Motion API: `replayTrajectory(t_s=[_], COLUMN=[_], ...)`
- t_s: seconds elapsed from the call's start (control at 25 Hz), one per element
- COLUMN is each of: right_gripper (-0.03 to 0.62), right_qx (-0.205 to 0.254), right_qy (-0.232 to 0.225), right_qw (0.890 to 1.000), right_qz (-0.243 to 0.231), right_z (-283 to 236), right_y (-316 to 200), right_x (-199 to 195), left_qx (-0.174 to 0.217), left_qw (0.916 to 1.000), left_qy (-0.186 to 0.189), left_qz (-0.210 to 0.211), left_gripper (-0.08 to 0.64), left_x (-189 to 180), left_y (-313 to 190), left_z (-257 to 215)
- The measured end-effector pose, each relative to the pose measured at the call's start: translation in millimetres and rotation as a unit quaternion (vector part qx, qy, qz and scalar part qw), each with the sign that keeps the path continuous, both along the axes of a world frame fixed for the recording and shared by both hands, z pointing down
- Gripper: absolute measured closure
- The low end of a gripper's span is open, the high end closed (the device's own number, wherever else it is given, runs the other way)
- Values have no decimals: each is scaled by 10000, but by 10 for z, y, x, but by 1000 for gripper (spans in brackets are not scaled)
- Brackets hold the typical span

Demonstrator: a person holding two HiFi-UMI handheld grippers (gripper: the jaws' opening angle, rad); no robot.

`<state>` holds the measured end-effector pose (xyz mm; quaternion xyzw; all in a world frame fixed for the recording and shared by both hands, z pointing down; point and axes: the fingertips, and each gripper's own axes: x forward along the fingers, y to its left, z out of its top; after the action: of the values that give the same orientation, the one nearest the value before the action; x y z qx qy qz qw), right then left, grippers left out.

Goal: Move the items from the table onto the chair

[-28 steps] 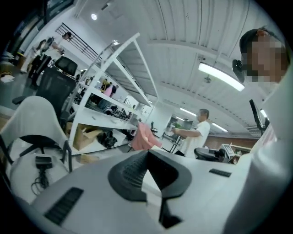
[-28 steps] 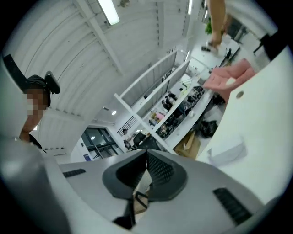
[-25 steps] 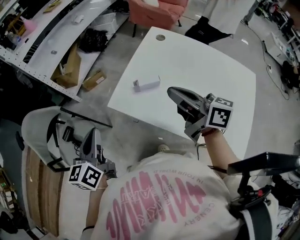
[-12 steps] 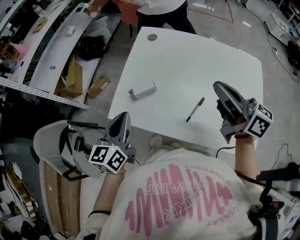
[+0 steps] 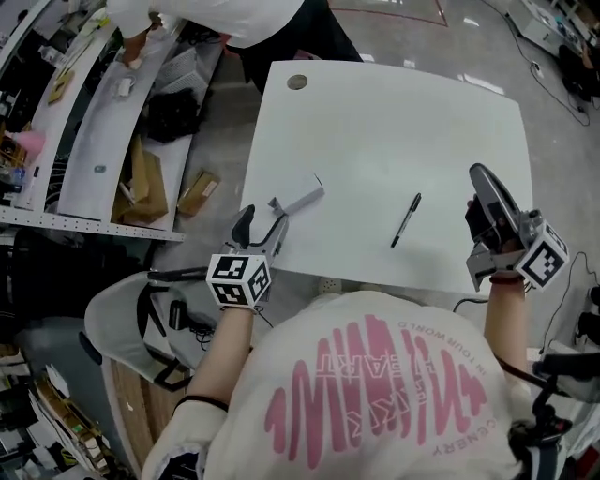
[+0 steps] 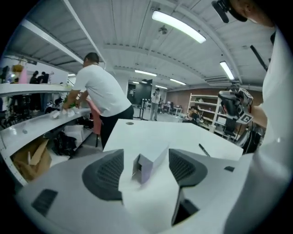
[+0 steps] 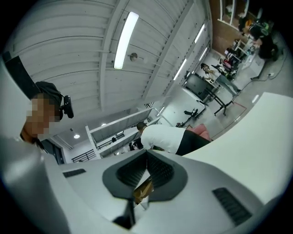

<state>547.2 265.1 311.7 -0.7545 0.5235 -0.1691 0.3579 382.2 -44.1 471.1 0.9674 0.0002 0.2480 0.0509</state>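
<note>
A small white box (image 5: 302, 196) lies near the left front edge of the white table (image 5: 394, 122). My left gripper (image 5: 264, 221) is at that edge. Its jaws have just been opening and now stand wide on either side of the box (image 6: 147, 167) without pressing on it. A black pen (image 5: 406, 219) lies to the right of the box. My right gripper (image 5: 482, 182) hovers at the table's right front corner, shut and empty; in the right gripper view (image 7: 147, 157) the pads meet. The grey chair (image 5: 117, 314) is at lower left with dark items (image 5: 178, 317) on its seat.
A person in a white shirt (image 5: 216, 14) bends over the shelving (image 5: 94, 122) to the left of the table. Cardboard boxes (image 5: 145, 192) and a black bag (image 5: 178, 112) lie on the floor beside it. A round cap (image 5: 297, 82) sits in the table's far corner.
My left gripper has swung from above the chair to the table's left front edge and opened around the white box. My right gripper has drawn back to the right, uncovering the pen.
</note>
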Motion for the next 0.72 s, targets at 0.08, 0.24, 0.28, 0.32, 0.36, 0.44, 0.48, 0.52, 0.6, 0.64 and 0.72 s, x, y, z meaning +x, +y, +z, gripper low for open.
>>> replayTrajectory(t_s=[0.08,0.24,0.28,0.32,0.36,0.44,0.48,0.52,0.6,0.64,0.72], right_gripper=[577,577,577,577,577,577,577,577,577,577,577], right_qx=[-78,-92,-96,-115,-153,-267,-311,-330,-330,-329,-341], right_qy=[-20,-90,-98,-80,-32,130,144,86,-18,-30,-29], right_qw=[9997,9981,9976,9971,9968,9964,9959,9954,9946,9945,9946], right_qz=[227,596,684,751,787,795,832,899,987,997,976], right_z=[23,-90,-133,-168,-190,-205,-198,-183,-163,-159,-154], right_y=[126,409,467,515,555,618,648,674,700,701,694], right_x=[-2,22,14,0,-16,-38,-40,-38,-31,-29,-31], left_qx=[-86,-148,-87,-20,35,82,71,35,-49,-62,-25], left_qw=[9990,9967,9961,9952,9943,9926,9920,9915,9905,9901,9899], left_qy=[-236,-458,-481,-499,-517,-543,-539,-520,-473,-458,-450], left_qz=[359,649,737,839,937,1086,1142,1195,1292,1328,1344], left_gripper=[227,215,215,215,215,215,215,215,215,215,217], left_x=[101,247,287,329,368,440,475,505,546,558,568], left_y=[30,129,164,203,244,323,360,396,454,473,493], left_z=[182,277,271,269,274,295,304,307,300,297,305])
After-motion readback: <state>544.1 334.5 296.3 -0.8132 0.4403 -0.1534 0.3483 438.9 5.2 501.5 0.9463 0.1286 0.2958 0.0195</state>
